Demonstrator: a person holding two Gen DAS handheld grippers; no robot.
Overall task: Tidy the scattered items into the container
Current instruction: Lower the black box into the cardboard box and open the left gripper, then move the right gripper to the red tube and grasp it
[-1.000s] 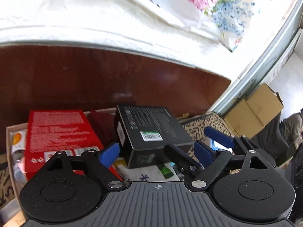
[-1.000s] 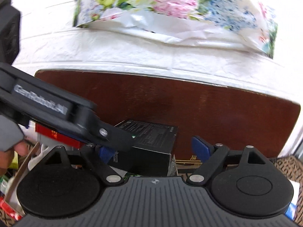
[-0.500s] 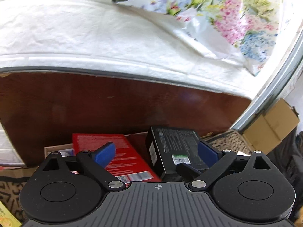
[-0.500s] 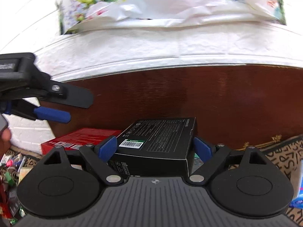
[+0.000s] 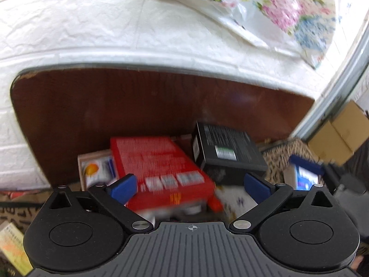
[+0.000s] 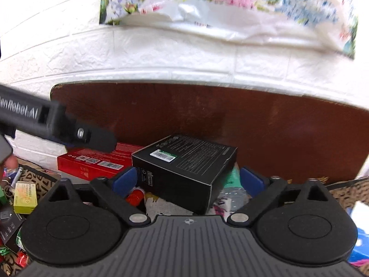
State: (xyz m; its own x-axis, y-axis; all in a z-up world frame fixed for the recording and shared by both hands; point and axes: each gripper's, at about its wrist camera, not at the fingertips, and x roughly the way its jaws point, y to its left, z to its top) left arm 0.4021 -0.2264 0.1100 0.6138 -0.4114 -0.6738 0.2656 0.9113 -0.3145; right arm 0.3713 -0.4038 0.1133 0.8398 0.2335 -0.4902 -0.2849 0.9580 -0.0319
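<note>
A red box [image 5: 159, 161] and a black box [image 5: 226, 147] lie on top of other items in a shallow cardboard container [image 5: 80, 161]. My left gripper [image 5: 189, 189] hovers above and in front of the red box, its jaws opening, with the pads clear of it. In the right wrist view the black box [image 6: 186, 168] rests tilted between the blue pads [image 6: 124, 181] of my right gripper [image 6: 187, 181]. Those jaws are opening and no longer press it. The left gripper [image 6: 57, 124] crosses that view's left side above the red box [image 6: 92, 161].
A dark wooden board [image 5: 138, 106] stands right behind the container against a white brick wall, with a floral bag [image 6: 230, 2] above. Small packets, among them a yellow-green box [image 6: 25, 196], lie on the patterned mat at left. A brown carton [image 5: 341, 136] stands at right.
The right jaws have spread off the black box, which now sits tilted in the pile. The left gripper has drawn back and swung left, bringing the red box to its centre.
</note>
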